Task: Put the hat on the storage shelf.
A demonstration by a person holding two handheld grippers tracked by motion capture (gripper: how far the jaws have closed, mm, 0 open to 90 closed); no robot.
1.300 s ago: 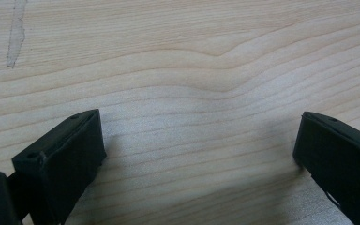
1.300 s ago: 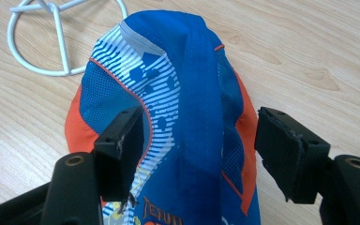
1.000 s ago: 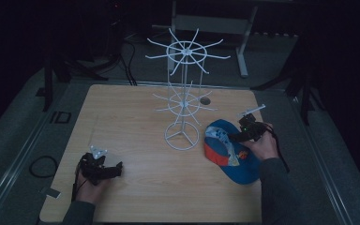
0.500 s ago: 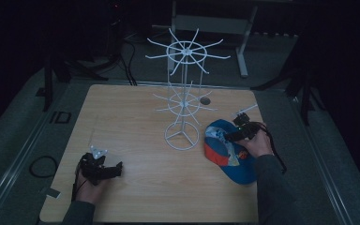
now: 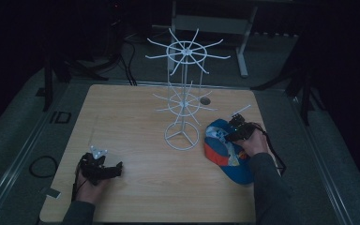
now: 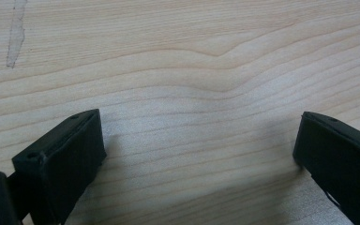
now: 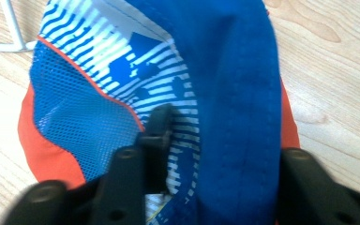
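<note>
The right gripper (image 5: 234, 132) has its jaws clamped across the blue fabric of the baseball cap (image 5: 222, 150), which lies on the wooden table (image 5: 136, 117) beside the white wire display rack (image 5: 183, 103), probably for hanging. The left gripper (image 5: 101, 168) rests released, jaws wide apart on bare wood, out of the way.

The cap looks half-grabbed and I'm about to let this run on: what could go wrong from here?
1. The right gripper straddles the cap at a bunched fold, so a lift might slip or drag it.
2. The cap lies close beside the white wire rack; swinging it up could snag a prong or tip the rack.
</note>
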